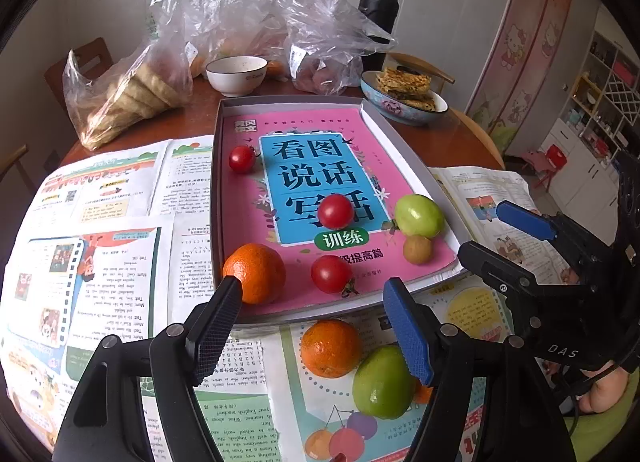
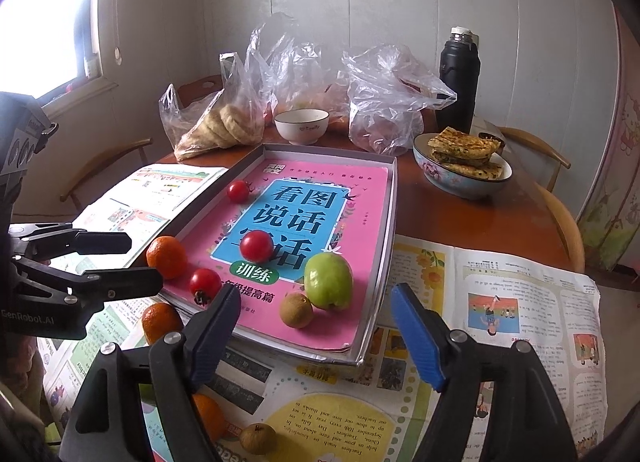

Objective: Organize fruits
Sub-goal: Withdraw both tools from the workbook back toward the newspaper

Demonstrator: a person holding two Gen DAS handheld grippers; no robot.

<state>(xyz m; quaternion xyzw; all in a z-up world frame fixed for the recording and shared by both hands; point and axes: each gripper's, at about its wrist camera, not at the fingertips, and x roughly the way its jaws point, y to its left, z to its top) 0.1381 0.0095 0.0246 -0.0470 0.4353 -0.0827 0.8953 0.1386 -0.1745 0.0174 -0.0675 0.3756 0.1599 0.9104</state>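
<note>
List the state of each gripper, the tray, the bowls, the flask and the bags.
Left gripper: open, empty.
Right gripper: open, empty.
Tray: holds a book and six fruits.
White bowl: upright; inside hidden.
Patterned bowl: full of flatbread.
Flask: upright, capped.
Bags: open at the top.

Beyond my jaws, at the far side of the tabletop (image 2: 500, 217), I see a white bowl (image 2: 302, 125) between clear plastic bags (image 2: 384, 101), one holding bread (image 2: 216, 129). Farther right stands a black thermos (image 2: 459, 73), with a patterned bowl of flatbreads (image 2: 464, 165) before it. Printed newspapers (image 2: 520, 294) lie beneath my jaws.
</note>
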